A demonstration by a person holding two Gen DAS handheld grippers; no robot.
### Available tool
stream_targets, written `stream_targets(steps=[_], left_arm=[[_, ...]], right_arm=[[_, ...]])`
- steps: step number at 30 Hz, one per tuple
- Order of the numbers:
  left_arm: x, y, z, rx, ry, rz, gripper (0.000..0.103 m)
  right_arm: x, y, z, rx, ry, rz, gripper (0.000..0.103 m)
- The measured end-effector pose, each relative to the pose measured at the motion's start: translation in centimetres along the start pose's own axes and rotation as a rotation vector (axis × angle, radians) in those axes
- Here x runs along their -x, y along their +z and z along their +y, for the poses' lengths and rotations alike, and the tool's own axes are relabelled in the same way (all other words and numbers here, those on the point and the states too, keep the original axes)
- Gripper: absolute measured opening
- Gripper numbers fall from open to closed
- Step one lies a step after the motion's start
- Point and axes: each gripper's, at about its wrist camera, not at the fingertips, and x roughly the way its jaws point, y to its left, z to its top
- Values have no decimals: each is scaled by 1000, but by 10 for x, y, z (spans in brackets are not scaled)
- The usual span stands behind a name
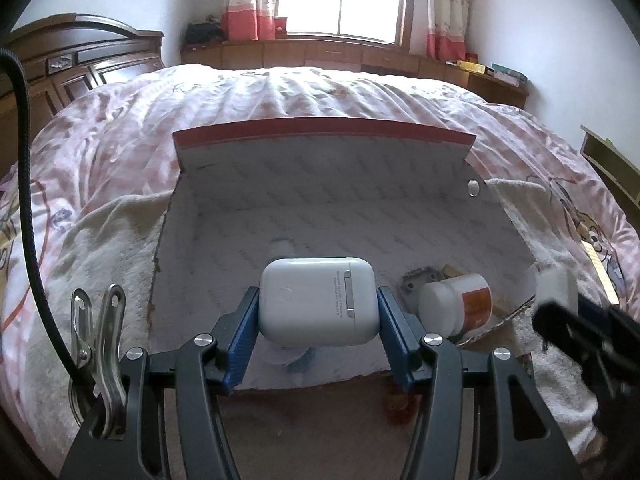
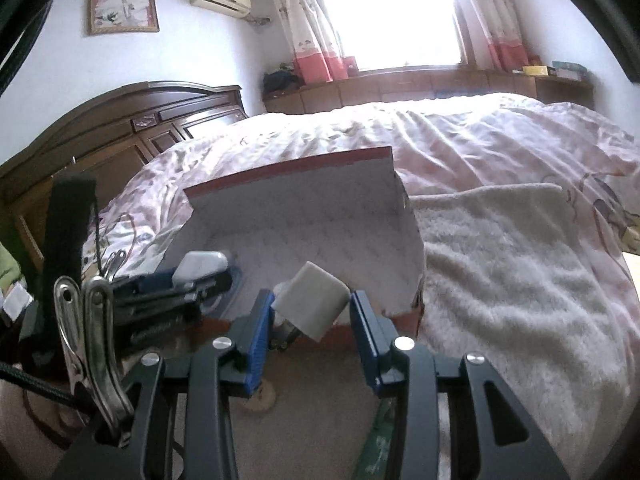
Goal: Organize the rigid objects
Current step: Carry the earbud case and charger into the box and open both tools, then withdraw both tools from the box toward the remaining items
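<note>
Both grippers hang over the open cardboard box (image 1: pixel 320 208) lying on the bed (image 1: pixel 120 128). Clamped between the left gripper (image 1: pixel 318 306) fingers is a white earbud case (image 1: pixel 318 304), above the box floor. Similarly, the right gripper (image 2: pixel 310 312) fingers pinch a tilted white block (image 2: pixel 314 304) at the box's near edge. Inside lies a white jar (image 1: pixel 458 304) with an orange label.

— Where's the white earbud case (image 1: pixel 318 303)?
— Pinched between blue fingers, hinge side showing, above the open cardboard box (image 1: pixel 320 200).
— And inside the box?
— A white orange-labelled jar (image 1: pixel 460 305) lying on its side. The pale block (image 2: pixel 314 300) sits tilted, gripped too.
</note>
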Motion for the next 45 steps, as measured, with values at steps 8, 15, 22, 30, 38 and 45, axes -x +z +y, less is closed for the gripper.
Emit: stream_targets(steps=[8, 15, 22, 30, 38, 45], left_arm=[[-9, 3, -3, -11, 3, 8, 57], [-13, 4, -7, -29, 11, 2, 57], [-15, 5, -9, -36, 40, 10, 57], [-15, 6, 0, 5, 46, 14, 58], [-3, 8, -1, 6, 33, -8, 68], [11, 3, -4, -6, 19, -10, 68]], right_arm=[[-20, 18, -2, 13, -10, 5, 41], [-37, 25, -8, 5, -32, 18, 41], [-48, 25, -8, 9, -51, 46, 41], [-48, 24, -7, -1, -46, 49, 51], [-34, 26, 0, 14, -42, -1, 66], [-23, 22, 5, 5, -24, -13, 66]])
